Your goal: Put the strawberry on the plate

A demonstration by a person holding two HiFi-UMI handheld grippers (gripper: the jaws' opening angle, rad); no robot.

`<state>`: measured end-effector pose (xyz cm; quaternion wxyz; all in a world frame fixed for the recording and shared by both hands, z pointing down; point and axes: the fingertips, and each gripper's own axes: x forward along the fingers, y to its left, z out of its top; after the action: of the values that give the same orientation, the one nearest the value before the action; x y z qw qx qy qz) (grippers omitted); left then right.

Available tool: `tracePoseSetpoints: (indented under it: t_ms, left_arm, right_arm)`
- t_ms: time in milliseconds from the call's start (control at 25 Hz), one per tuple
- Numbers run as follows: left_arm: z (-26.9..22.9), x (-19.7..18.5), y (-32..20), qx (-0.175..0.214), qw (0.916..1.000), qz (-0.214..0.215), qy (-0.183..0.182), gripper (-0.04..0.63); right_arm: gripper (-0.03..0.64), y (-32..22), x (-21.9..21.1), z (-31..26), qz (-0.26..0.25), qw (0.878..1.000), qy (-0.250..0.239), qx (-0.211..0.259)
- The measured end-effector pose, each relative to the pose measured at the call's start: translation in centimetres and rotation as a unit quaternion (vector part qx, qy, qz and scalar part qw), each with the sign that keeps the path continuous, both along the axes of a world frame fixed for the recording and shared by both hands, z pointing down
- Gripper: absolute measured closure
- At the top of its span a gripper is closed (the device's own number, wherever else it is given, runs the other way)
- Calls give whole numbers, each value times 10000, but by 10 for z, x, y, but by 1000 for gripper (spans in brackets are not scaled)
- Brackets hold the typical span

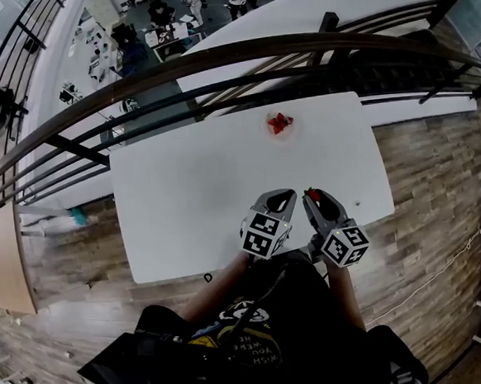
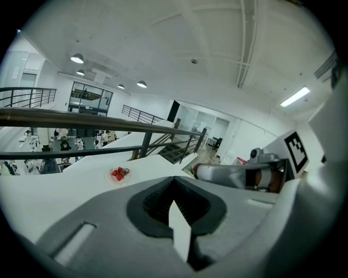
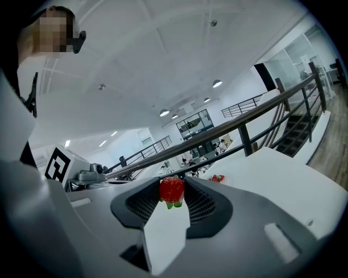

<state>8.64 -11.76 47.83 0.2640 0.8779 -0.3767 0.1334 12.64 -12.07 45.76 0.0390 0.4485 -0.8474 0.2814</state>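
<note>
A small clear plate (image 1: pixel 290 131) with red strawberries (image 1: pixel 279 123) on it sits at the far middle of the white table (image 1: pixel 182 191). My right gripper (image 1: pixel 312 195) hovers over the table's near edge, shut on a red strawberry (image 1: pixel 313 195). In the right gripper view that strawberry (image 3: pixel 172 189) is pinched at the jaw tips, green leaves pointing down, and the plate (image 3: pixel 217 178) lies ahead beyond it. My left gripper (image 1: pixel 284 193) is close beside it on the left, shut with nothing in it. The left gripper view shows the plate (image 2: pixel 111 177) far ahead on the left.
A dark metal railing (image 1: pixel 214 65) runs just behind the table's far edge, with a drop to a lower floor beyond. Wooden flooring (image 1: pixel 438 180) surrounds the table. The person's body is at the near edge.
</note>
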Motion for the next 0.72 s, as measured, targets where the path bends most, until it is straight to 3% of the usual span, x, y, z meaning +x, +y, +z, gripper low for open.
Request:
tracePoseSetpoints:
  t_ms: [720]
  left_arm:
    - [45,2,-62,-287,9972,-653,-218,591]
  right_arm:
    - [476,-62,8,34,-658,9972,311,-156]
